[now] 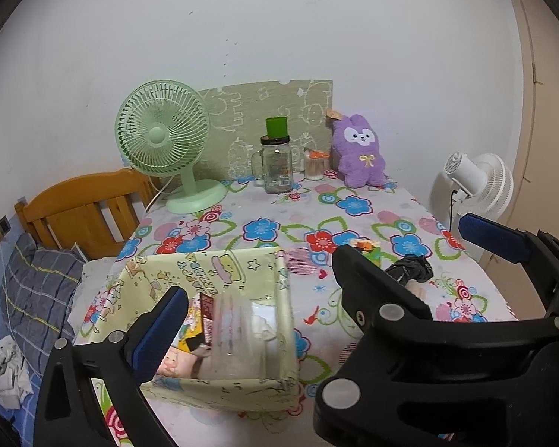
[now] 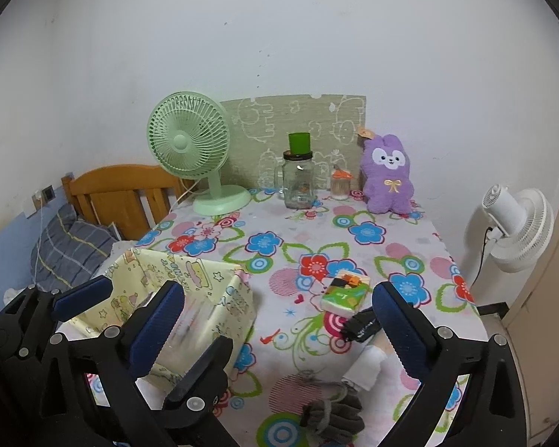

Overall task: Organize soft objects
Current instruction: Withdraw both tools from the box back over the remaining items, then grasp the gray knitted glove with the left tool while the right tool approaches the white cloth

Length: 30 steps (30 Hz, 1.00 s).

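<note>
Both claws gape wide, empty — left claw [image 1: 261, 298] above the fabric bin [image 1: 220, 391], right claw [image 2: 279, 316] over the worktop [image 2: 391, 238]. The grey gloves [image 2: 333, 415] lie at its near edge — likely light, limp; pinch the bunched middle.

You have a green desk fan [image 1: 163, 140] upper left, a glass jar [image 1: 277, 165] at centre, a white fan [image 2: 518, 219] at right, a wooden headboard [image 1: 82, 208] at left.

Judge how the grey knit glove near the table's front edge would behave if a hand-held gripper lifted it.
The grey knit glove lies crumpled with fingers splayed, so it would probably droop limply from one pinch. Its fuzzy knit looks grippy, unlikely to slip. It seems light and should not roll on the floral tablecloth.
</note>
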Tool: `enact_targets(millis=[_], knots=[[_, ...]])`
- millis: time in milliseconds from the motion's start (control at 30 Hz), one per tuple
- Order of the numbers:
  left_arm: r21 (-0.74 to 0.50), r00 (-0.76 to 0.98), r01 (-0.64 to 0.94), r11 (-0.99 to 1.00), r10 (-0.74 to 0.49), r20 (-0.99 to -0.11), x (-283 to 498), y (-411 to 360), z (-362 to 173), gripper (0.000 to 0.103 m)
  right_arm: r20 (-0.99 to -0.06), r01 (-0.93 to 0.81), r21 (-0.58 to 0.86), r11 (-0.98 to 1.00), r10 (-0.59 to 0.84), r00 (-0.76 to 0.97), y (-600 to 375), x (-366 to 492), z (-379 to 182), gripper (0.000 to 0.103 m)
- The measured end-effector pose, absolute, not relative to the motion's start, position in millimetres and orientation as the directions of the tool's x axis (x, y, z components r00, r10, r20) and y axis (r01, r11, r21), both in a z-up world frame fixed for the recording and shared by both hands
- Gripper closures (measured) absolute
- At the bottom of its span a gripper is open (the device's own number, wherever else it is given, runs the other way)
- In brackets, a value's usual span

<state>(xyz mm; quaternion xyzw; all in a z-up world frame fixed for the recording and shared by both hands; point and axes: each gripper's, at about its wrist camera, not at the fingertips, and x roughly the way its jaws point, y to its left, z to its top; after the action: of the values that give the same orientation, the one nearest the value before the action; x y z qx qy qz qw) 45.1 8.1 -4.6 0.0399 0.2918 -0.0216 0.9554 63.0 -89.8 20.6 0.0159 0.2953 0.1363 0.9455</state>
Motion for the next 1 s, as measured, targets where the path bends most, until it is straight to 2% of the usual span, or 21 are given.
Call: enact_targets(millis=[300,433,800,1000], knots=[[0.028,0.830,0.074,0.997,-0.046,-0.556,39,-10,-10,0.000,-0.548,-0.232,0.094,0.968,0.245,0.800,-108,55,20,0.000],[0.049,0.855,0.042,0.998,-0.010,-0.518,32,-20,-13,0.000,-0.547,-0.227,0.076,0.971,0.231,0.804,-116,53,15,0.000],[0.032,0.850,0.079,0.996,-0.050,-0.524,31,-46,-34,0.000,-0.526,-0.197,0.072,0.978,0.205,0.825,-144,43,-6,0.000],[0.006,0.816,0.102,0.995,-0.080,-0.573,38,-57,-51,0.000,-0.533,-0.162,0.084,0.983,0.182,0.826,-158,42,-19,0.000]])
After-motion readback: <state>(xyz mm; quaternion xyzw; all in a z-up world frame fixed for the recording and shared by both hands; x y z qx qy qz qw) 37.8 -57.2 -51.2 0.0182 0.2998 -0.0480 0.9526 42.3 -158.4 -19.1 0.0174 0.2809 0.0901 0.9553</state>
